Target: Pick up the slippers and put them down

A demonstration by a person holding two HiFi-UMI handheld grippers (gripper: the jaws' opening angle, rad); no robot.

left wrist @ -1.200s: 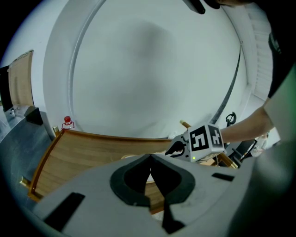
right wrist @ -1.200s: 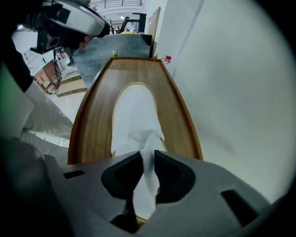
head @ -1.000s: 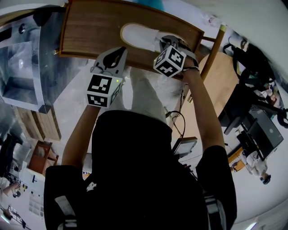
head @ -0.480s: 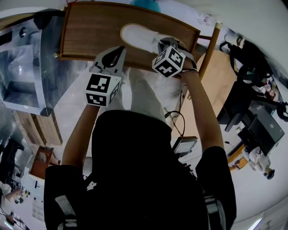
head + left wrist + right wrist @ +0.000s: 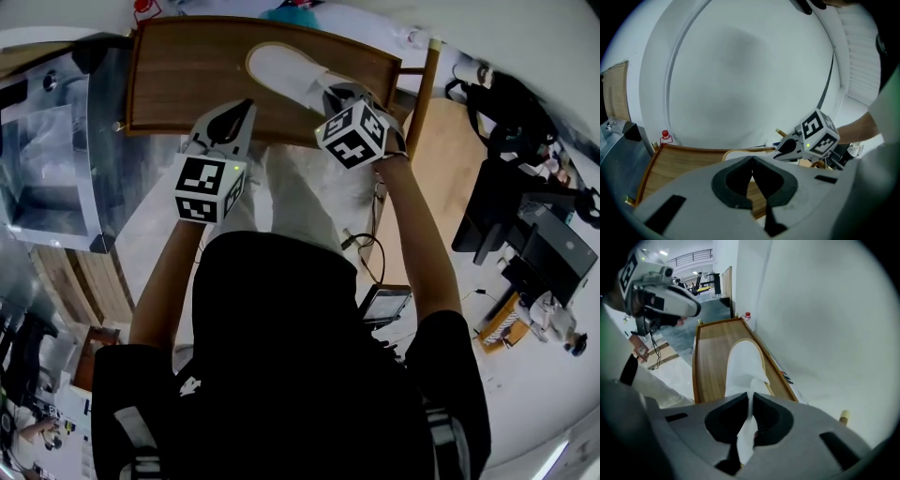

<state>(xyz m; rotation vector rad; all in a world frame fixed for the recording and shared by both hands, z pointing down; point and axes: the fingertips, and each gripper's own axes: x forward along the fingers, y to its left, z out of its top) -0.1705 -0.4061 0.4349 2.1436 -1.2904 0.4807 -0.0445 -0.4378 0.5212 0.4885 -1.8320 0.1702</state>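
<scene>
Slipper point(image 5: 745, 366) first: the white one is pinched at its near end by the right gripper point(image 5: 751, 399), whose jaws are pressed onto a thin fold of its fabric, which runs down between the pads. From that grip the slipper stretches straight away from the gripper, its long axis running along the length of the wooden tray point(image 5: 710, 357) and its rounded toe pointing toward the tray's far end. Whether the toe rests on the wood or hangs just clear of it I cannot tell. In the head view the same slipper point(image 5: 281, 70) slants up and to the left from the right gripper, across the tray's middle. The left gripper point(image 5: 752, 161) sits beside it at the tray's near edge, jaws pressed together with nothing between them, so the right hand alone carries the slipper. I judge that setting it down means lowering the held end along that same line, with the toe leading. Beyond the toe, a small red-capped thing point(image 5: 747, 315) stands at the tray's far corner, and a pale wall rises behind it.
</scene>
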